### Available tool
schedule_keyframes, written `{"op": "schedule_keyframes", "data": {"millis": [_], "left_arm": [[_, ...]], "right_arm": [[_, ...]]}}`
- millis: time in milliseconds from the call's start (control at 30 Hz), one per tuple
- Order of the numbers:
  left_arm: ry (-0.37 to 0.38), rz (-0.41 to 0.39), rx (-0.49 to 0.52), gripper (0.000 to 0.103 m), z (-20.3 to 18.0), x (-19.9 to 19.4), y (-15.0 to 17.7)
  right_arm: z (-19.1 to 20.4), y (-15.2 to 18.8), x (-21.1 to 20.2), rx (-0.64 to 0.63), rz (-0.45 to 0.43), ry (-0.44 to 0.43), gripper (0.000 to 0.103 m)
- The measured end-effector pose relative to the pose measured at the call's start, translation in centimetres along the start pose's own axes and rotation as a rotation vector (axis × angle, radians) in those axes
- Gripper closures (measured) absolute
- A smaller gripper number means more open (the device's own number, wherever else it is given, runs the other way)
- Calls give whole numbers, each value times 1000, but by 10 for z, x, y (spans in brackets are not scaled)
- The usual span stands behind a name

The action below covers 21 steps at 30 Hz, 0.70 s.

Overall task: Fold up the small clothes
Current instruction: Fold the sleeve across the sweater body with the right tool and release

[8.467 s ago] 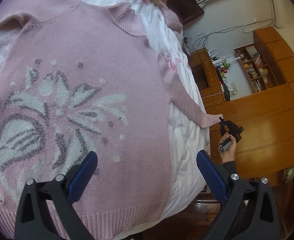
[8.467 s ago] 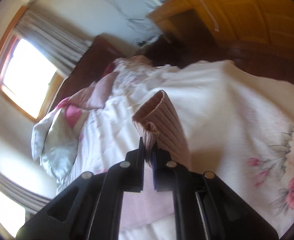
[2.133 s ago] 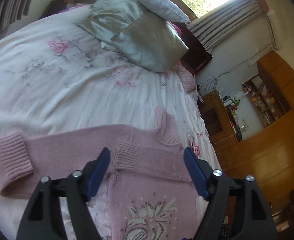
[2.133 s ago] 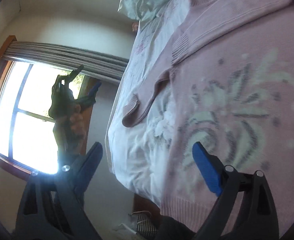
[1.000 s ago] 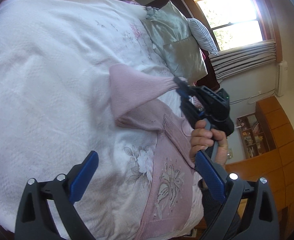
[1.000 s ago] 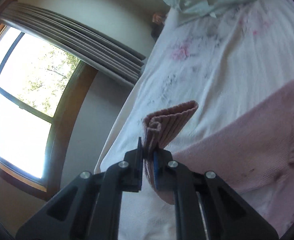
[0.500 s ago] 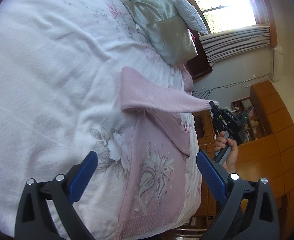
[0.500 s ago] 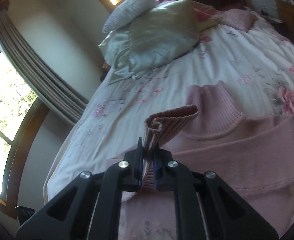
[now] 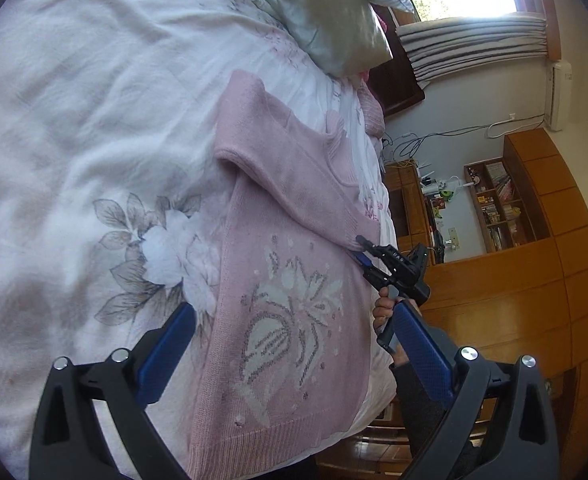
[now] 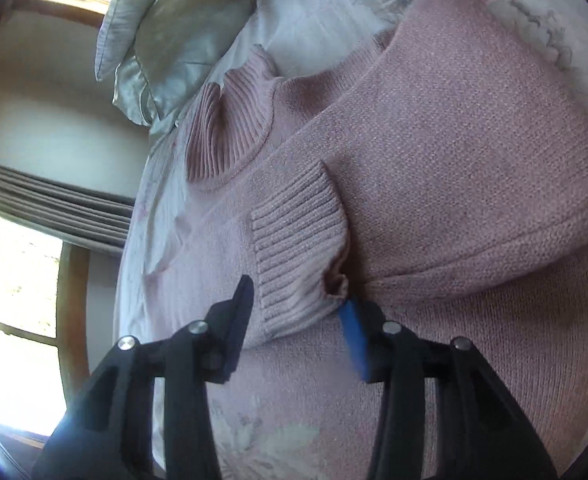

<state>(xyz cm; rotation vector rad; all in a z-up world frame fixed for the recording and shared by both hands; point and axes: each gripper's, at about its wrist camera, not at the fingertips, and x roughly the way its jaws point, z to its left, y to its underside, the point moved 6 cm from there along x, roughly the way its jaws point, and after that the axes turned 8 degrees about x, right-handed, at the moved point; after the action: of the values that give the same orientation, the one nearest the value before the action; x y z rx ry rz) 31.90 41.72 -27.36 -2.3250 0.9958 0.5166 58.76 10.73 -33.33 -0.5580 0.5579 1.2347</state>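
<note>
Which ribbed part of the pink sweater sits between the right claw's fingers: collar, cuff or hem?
The sleeve cuff, lying between the open right claw; the collar lies farther up.

Both wrist views over sweater (image 9: 285, 280)

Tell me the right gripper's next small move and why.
Probably back the right gripper straight off the cuff: its jaws are open, and the sleeve already lies folded across the sweater chest.
</note>
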Motion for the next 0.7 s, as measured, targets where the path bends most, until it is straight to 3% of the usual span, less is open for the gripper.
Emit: {"op": "schedule_keyframes", "data": {"millis": [167, 267, 500, 700], "left_arm": [[-7, 29, -30, 4, 7, 19, 16], [-17, 48, -40, 4, 11, 27, 24], [-23, 48, -34, 4, 9, 29, 26], [-3, 57, -55, 4, 10, 44, 33]], "right_arm": [[1, -16, 10, 43, 87, -31, 55], [14, -23, 11, -35, 112, 16, 94], [74, -37, -46, -367, 47, 141, 95], [96, -62, -104, -476, -48, 219, 95]]}}
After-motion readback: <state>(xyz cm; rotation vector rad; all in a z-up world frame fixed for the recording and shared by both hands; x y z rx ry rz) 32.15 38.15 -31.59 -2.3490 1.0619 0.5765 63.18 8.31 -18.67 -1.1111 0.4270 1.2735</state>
